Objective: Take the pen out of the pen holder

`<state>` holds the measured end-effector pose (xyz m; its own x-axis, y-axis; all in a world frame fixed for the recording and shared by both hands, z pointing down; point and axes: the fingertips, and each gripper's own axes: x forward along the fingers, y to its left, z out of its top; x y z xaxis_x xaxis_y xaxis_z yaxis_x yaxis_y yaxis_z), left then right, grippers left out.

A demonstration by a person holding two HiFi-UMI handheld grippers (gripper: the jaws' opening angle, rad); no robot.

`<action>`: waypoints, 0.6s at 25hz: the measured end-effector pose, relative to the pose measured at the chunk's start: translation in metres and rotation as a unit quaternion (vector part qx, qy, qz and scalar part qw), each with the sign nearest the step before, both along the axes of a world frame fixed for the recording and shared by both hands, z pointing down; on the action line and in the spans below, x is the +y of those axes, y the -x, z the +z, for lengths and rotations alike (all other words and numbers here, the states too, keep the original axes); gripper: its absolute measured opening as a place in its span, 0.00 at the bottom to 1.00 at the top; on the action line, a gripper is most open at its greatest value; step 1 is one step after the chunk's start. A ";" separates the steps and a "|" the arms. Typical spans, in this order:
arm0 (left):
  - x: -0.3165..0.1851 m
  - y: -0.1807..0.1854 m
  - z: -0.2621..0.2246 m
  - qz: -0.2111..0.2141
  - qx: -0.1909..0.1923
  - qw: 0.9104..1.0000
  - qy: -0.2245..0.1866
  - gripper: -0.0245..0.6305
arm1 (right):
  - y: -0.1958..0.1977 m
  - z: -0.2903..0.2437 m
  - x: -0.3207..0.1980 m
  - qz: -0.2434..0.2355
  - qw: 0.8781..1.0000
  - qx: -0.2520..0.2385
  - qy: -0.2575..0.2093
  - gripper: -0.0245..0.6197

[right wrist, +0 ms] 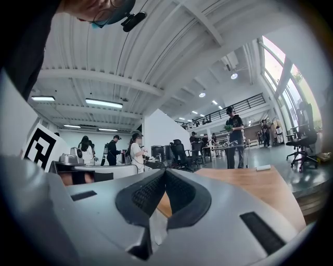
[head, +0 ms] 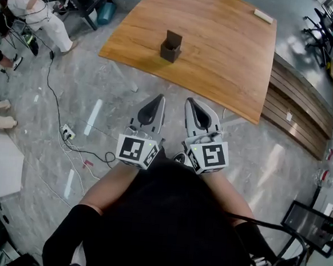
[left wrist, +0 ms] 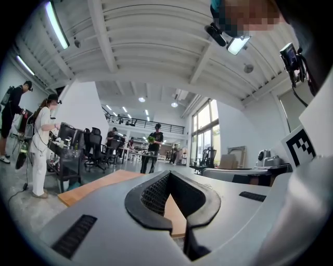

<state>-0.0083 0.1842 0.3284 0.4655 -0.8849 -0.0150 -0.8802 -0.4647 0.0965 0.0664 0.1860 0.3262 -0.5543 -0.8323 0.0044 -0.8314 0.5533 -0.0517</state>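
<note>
Grey floor point(head: 109, 90) with a power strip point(head: 67, 132) lies before the wooden tabletop point(head: 229, 60), where the dark brown square pen holder point(head: 171, 47) stands upright, its pen too small to make out, well apart from the left hand-held gripper point(head: 157, 102) and right hand-held gripper point(head: 191, 104), both closed and empty.

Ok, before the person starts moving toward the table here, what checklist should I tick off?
1. Pen holder upright on the table: ok.
2. Pen visible in the holder: cannot tell, too small.
3. Left hand-held gripper empty: ok; jaws together, not parted for a grasp: not ok.
4. Right hand-held gripper empty: ok; jaws together: not ok.
5. Grippers close to the holder: not ok, both held near the body, short of the table.
6. Space around the holder free: ok, only a white block at the far corner.
</note>
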 end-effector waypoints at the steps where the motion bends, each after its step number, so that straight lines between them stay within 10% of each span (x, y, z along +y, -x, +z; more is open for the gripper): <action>1: -0.002 0.000 0.001 -0.002 0.000 1.000 0.001 0.04 | -0.001 0.002 -0.002 -0.002 1.000 0.000 0.002 0.06; 15: -0.143 0.021 0.048 0.007 0.001 0.999 0.039 0.04 | 0.024 0.039 -0.135 0.002 0.999 0.024 0.028 0.06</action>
